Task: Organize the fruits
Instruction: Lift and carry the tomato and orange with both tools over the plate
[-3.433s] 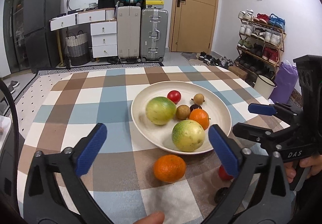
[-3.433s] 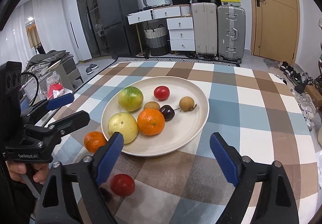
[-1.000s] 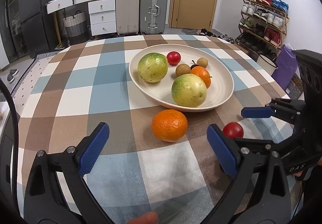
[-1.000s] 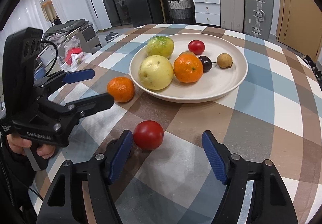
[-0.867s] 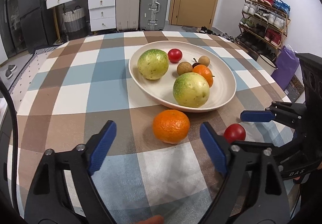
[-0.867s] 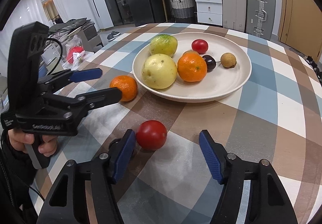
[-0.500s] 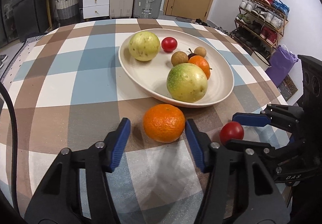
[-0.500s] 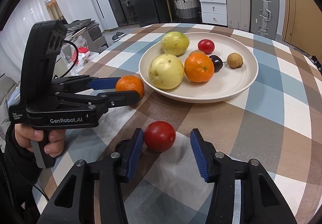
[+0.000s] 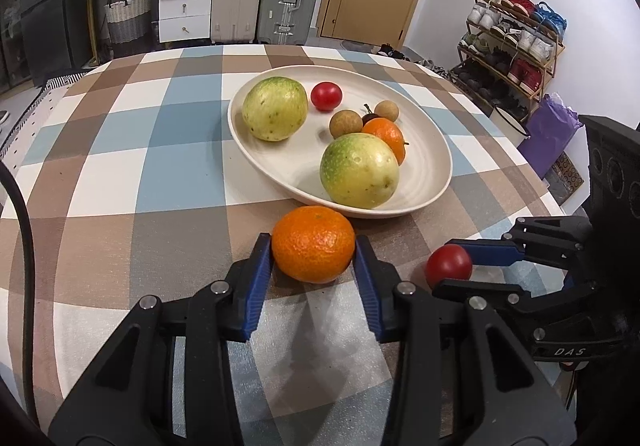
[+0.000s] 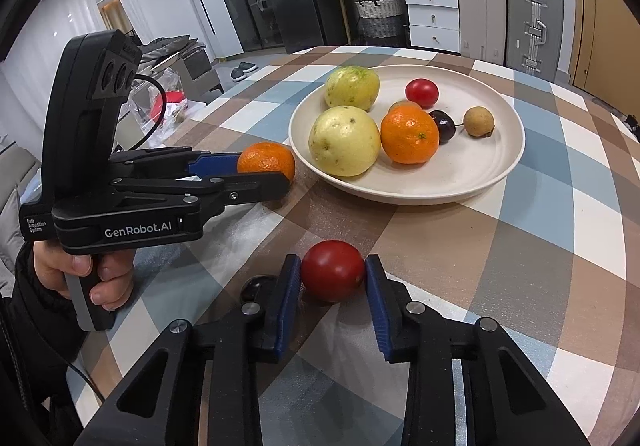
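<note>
Two loose fruits are sitting on the checked tablecloth (image 9: 120, 173), just short of the cream plate (image 9: 432, 149), and each is being taken up. Left gripper (image 9: 313, 246): blue pads are pressing both sides of the tangerine (image 9: 313, 244), closed on it, fruit resting on the cloth just beside the plate rim. Right gripper (image 10: 332, 272): pads are touching both flanks of the cherry tomato (image 10: 332, 270), closed on it, well short of the plate.

Step in hand, as judged: grasping, with lifting not yet begun. Next move is calling for raising each fruit over the rim and setting it in a bare part of the plate.

Already lying on the plate: two green-yellow guavas (image 10: 344, 139), a second tangerine (image 10: 409, 133), a second tomato (image 10: 421, 93), a dark cherry (image 10: 443, 125), two longans (image 10: 478, 121).

Obstacles: the near guava is crowding the rim facing both grippers. A small dark object (image 10: 256, 286), too hidden to identify, is lying beside the right gripper's left finger.
</note>
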Demonstrator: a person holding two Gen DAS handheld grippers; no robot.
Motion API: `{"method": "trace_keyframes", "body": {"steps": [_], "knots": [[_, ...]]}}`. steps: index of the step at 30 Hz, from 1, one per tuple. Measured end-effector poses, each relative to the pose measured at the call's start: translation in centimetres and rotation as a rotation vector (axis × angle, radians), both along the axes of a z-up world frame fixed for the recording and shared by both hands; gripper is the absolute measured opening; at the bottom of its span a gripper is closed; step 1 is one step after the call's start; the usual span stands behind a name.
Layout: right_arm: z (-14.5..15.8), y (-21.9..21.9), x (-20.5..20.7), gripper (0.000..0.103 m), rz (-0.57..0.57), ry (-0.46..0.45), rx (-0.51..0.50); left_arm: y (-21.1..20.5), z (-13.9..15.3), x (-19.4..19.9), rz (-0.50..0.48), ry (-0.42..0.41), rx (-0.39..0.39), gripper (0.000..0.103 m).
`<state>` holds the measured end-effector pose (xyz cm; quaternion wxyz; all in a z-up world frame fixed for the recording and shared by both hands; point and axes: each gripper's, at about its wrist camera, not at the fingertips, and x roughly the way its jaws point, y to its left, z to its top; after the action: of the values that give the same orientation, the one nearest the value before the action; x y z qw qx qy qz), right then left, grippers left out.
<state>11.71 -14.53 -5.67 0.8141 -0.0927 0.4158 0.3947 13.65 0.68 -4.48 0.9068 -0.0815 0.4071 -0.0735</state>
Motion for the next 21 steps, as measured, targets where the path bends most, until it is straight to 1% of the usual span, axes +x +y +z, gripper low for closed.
{"method": "trace_keyframes", "body": {"steps": [11, 21], "knots": [[0.6, -0.5, 0.0, 0.033, -0.025, -0.029, 0.023, -0.6, 0.9, -1.4, -0.004, -0.060, 0.042, 0.038], [1.9, -1.5, 0.4, 0.033, -0.072, -0.079, 0.065, -0.9, 2.1, -2.4, -0.005, -0.118, 0.058, 0.038]]}}
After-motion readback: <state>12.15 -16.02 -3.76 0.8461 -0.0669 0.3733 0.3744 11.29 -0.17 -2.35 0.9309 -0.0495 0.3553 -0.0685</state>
